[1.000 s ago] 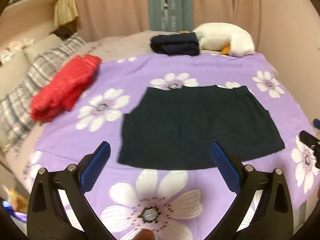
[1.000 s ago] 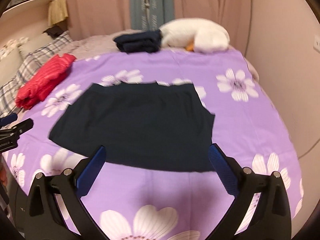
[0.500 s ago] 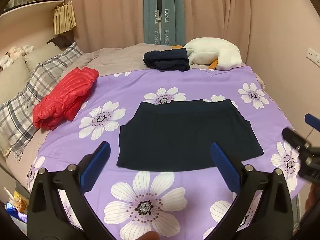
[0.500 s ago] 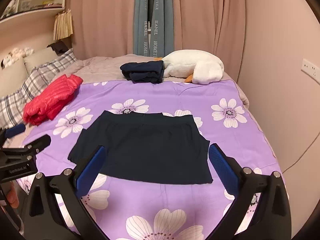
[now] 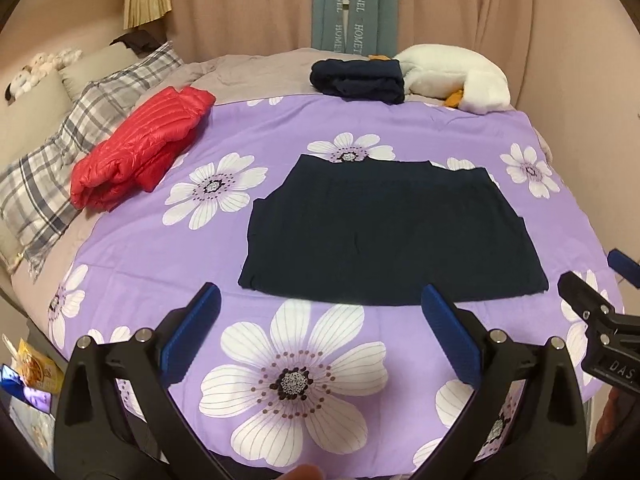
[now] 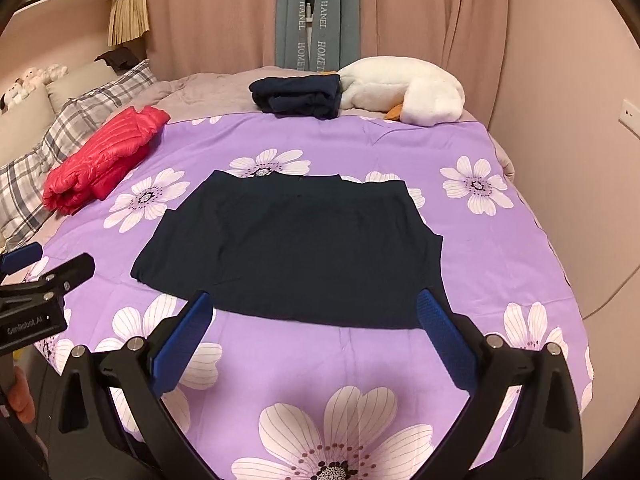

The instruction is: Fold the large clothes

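Dark garment [image 5: 390,240]: we see it flat in the middle of the bed [image 5: 460,128], nearer its front edge
Left gripper [image 5: 320,320]: our jaws are wide apart, holding nothing, above the front edge
Right gripper [image 6: 312,322]: also wide apart and empty, over the garment's near hem
Red jacket [image 5: 140,144]: folded, at the bed's left edge
Folded dark clothes [image 5: 358,80]: far edge, touching the white plush [image 5: 460,76]

Dark navy skirt [image 5: 394,236], plain. Bedspread [image 5: 240,128] purple, big white flowers with dark dotted centres. Puffer jacket [image 5: 140,144] bright red, quilted. Folded garment [image 5: 358,80] navy. Plush goose [image 5: 452,74] white, orange beak. Pillow [image 5: 80,128] grey-white plaid. Curtains [image 6: 420,12] dusty pink; middle curtain panel [image 6: 316,12] grey-green, white lettering. Left hand-held gripper [image 5: 320,300] and right hand-held gripper [image 6: 314,308] black with blue pads.
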{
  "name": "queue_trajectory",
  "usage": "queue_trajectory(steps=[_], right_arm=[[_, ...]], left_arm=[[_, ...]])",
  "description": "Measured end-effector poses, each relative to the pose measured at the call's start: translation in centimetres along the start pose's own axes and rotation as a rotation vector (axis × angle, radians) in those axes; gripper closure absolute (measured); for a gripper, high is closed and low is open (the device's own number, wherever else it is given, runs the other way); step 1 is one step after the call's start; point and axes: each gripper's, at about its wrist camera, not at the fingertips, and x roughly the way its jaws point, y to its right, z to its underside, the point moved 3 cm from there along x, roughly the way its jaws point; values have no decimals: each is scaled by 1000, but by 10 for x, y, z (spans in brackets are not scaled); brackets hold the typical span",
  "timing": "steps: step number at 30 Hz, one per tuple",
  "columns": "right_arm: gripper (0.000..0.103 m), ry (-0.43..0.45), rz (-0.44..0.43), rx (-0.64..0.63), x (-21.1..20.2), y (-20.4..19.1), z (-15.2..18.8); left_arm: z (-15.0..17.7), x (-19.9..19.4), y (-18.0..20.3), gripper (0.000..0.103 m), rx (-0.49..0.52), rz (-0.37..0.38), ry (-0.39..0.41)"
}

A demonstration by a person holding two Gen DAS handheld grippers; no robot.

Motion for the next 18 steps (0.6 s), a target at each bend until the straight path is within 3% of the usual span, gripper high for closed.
queue_trajectory(steps=[18], right_arm=[[1,-17,-4,13,4,4,4]], left_arm=[[1,0,8,2,23,16,-7]])
